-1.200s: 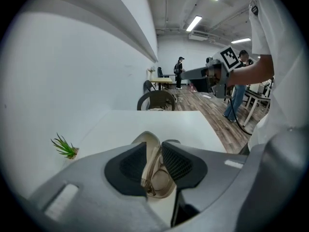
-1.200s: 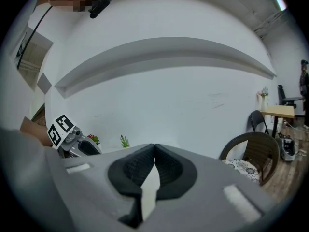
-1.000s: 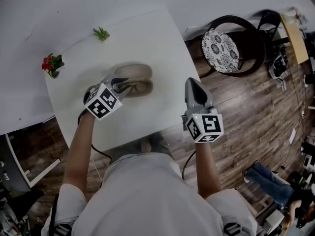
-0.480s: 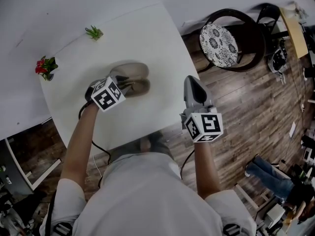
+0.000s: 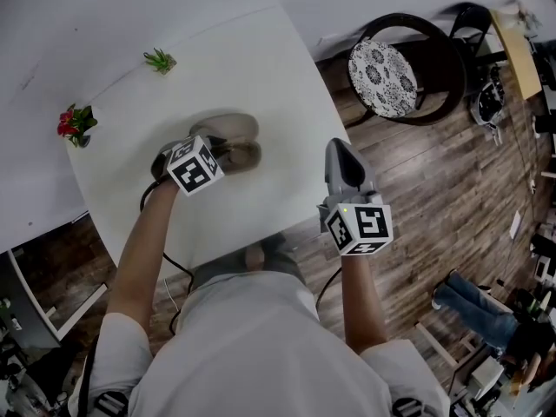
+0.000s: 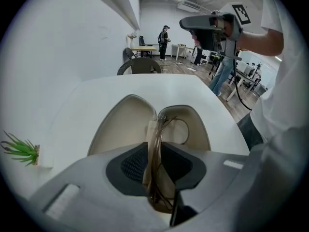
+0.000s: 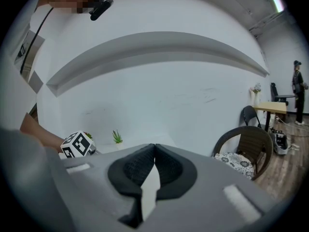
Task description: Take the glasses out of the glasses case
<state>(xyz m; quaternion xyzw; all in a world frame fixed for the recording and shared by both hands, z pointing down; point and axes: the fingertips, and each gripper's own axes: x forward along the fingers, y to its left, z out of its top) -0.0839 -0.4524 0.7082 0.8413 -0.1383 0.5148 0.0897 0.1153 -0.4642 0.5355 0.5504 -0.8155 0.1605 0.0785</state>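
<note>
Left gripper (image 6: 155, 150) jaws just closed on glasses (image 6: 154, 128) in case (image 6: 121, 125), right gripper (image 7: 154, 148) jaws together

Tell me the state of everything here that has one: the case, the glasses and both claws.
glasses case: open, lid laid back.
glasses: folded, standing on edge in the case.
left claw: has just been closing, now gripping the glasses.
right claw: shut, empty.

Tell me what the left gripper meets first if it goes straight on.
The glasses: they already stand between the jaws of the left gripper, which have just been closing. Behind them, probably the open case.
</note>
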